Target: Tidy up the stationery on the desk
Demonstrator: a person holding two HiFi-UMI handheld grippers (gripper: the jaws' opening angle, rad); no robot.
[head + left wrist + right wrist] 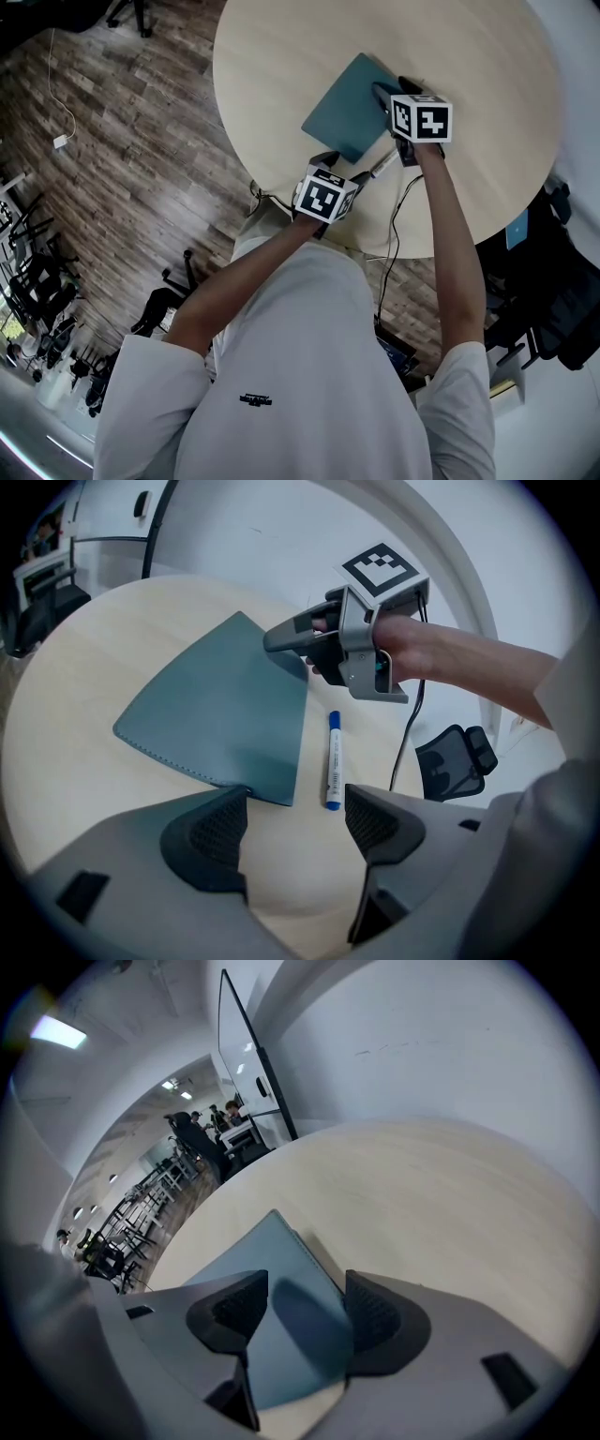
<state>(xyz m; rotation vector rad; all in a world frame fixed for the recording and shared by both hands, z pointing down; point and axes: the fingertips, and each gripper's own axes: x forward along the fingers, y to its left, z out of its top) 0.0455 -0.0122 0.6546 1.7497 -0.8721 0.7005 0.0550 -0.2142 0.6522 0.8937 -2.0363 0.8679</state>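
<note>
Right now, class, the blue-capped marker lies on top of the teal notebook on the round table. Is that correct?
Not quite. The blue-capped marker lies on the round table beside the teal notebook, with a strip of bare table between them, not on top of it. The left gripper view shows this plainly.

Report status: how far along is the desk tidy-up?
Done: nothing visibly put away. The teal notebook lies flat on the table, with the pen loose beside it. In hand: nothing. The right gripper is open over a corner of the notebook, and the left gripper is open and empty just short of the pen. Left: both items.
</note>
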